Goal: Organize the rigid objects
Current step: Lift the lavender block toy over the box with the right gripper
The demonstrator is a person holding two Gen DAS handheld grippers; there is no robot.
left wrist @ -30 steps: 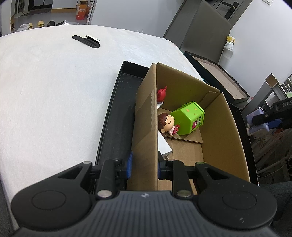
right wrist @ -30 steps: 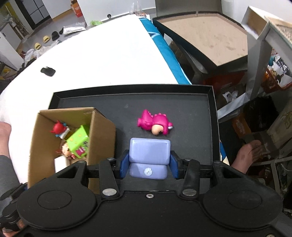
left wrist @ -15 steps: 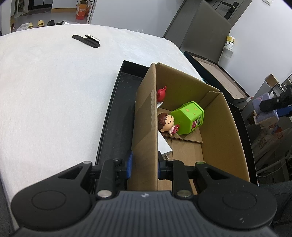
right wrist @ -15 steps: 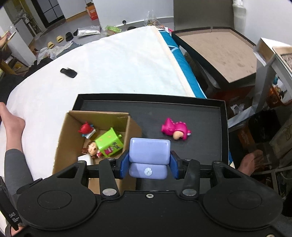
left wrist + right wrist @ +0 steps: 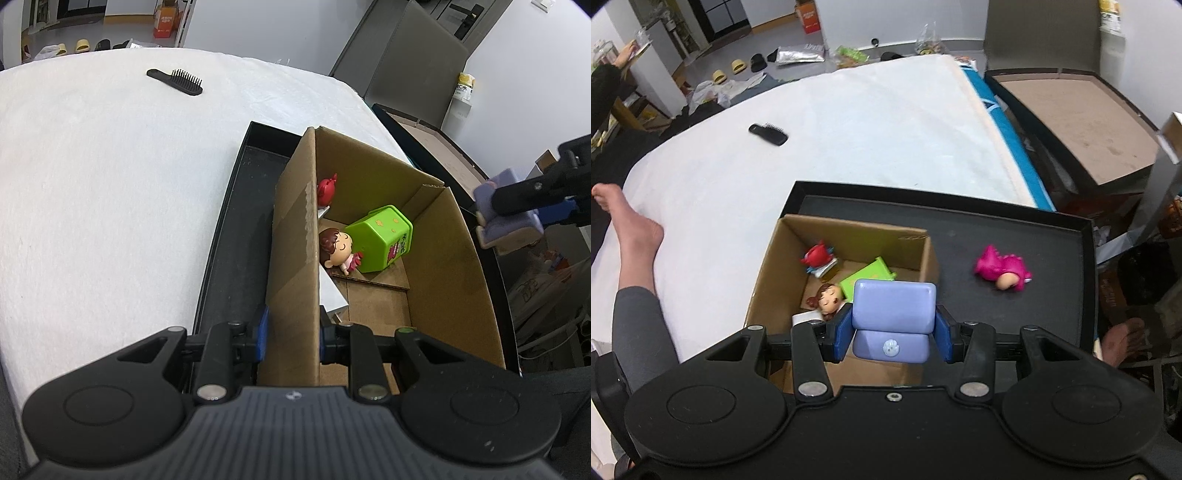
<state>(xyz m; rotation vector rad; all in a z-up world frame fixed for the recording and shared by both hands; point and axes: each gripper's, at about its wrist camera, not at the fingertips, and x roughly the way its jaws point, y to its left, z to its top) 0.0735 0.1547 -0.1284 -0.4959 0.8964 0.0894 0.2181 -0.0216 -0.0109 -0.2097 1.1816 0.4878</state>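
The step in hand is judged to be the transfer of a toy into the cardboard box. The lilac toy block is gripped by the right gripper, its blue fingers clenched on the two sides of the block. In the right wrist view the block is seen at lower centre of the frame, above the near right part of the box opening. In the left wrist view the same block appears at the right edge of the frame, held level with or above the right wall of the box; whether it is fully over the opening cannot be told.

The near left wall of the box is clamped by the left gripper, with one finger outside and one inside the wall. The box is thereby steadied on the black tray, which lies on the white bed.

For the next move, the block is to be brought over the free cardboard floor at the near end of the box, lowered below the rim, and the right fingers released. The wall grip should be kept by the left gripper until the block is set down.

The block is a smooth, rounded, pale violet body in two stepped sections, with a small round emblem on the lower section. It is judged to be rigid plastic.

Already in the box are a red toy, a green container lying on its side, and a doll figure touching it. A pink figure lies on the tray at the right of the frame, outside the box. A black hairbrush lies on the bed at upper left.
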